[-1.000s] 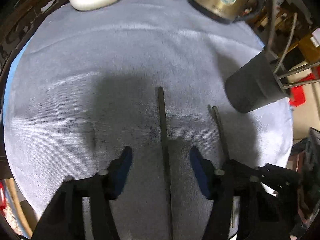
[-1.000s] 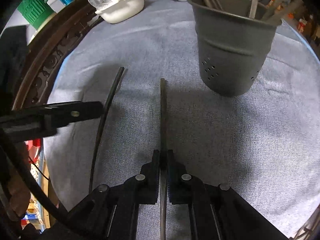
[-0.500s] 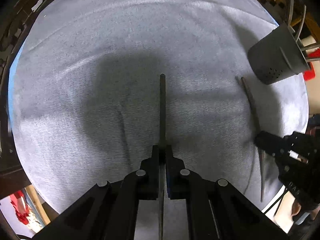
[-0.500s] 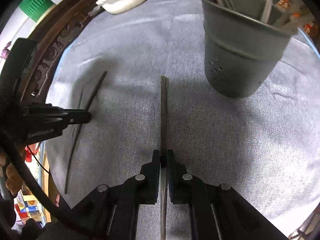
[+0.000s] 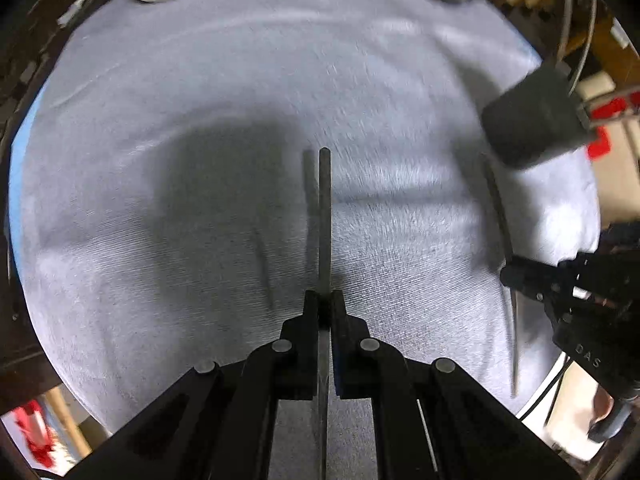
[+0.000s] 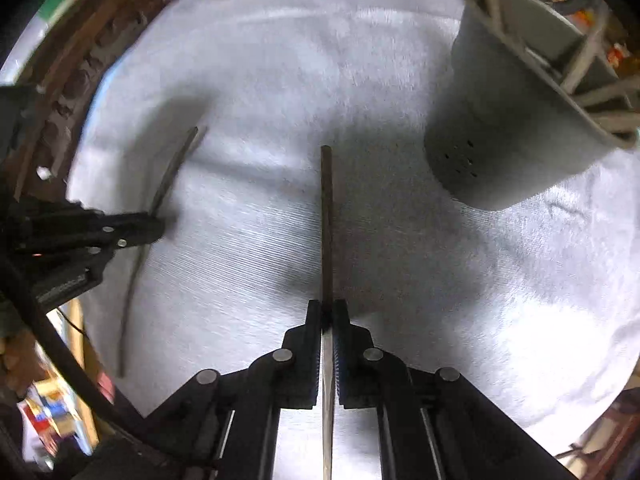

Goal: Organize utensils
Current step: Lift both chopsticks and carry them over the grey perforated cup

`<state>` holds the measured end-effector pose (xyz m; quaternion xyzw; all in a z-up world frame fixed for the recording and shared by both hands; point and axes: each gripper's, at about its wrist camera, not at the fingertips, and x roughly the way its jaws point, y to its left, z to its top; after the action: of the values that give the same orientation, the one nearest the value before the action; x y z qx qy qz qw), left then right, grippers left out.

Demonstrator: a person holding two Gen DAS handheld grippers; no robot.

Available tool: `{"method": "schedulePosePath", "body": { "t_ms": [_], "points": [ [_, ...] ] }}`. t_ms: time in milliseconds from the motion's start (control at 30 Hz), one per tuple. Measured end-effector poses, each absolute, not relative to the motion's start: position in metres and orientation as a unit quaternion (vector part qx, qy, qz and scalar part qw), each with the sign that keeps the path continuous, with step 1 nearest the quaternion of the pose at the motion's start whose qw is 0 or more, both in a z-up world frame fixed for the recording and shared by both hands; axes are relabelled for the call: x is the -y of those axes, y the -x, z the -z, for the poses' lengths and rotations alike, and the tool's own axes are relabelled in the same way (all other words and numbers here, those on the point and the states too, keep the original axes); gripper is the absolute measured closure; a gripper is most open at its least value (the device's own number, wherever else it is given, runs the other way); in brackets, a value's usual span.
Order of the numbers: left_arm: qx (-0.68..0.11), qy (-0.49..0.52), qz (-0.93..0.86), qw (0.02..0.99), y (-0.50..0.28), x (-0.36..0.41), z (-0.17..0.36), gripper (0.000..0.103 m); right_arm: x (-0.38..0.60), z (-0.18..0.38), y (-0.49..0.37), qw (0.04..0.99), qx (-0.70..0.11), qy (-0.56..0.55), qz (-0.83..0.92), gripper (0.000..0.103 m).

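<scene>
L wrist view: my left gripper (image 5: pixel 325 300) is clamped tight on a chopstick (image 5: pixel 325 216) above the cloth-covered desk (image 5: pixel 200 80), w/ the grey holder (image 5: pixel 528 128) off to the right. R wrist view: right gripper (image 6: pixel 327 308) is pinched on a second chopstick (image 6: pixel 326 220); holder (image 6: pixel 500 128) sits near, upper right, prob the drop spot for both.

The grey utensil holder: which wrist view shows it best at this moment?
The right wrist view: the grey utensil holder looms large, showing its rim, drain holes and the utensils standing inside. In the left wrist view it is a small, blurred dark shape at the right edge.
</scene>
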<state>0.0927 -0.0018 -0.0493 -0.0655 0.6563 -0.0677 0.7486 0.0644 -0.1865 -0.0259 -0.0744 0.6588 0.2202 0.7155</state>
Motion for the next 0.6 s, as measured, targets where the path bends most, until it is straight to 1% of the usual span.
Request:
{"method": "schedulePosePath", "body": {
  "t_ms": [200,333,433,600],
  "points": [
    [-0.528,0.137,0.056,0.836,-0.065,-0.027,-0.009,0.097,0.208,-0.034,-0.027,0.808,-0.545,-0.003,-0.225,0.097],
    [-0.430,0.161,0.034,0.888,-0.049,-0.036,-0.040,0.097,0.226,-0.063,-0.007,0.859,-0.463,-0.042,-0.214,0.097],
    [-0.379,0.166,0.026,0.910,-0.037,-0.034,-0.047,0.097,0.234,-0.075,0.009,0.895,-0.393,-0.063,-0.203,0.097],
    [-0.327,0.146,-0.002,0.934,-0.036,-0.023,-0.052,0.097,0.251,-0.085,0.021,0.938,-0.297,-0.068,-0.164,0.097]
  ]
}}
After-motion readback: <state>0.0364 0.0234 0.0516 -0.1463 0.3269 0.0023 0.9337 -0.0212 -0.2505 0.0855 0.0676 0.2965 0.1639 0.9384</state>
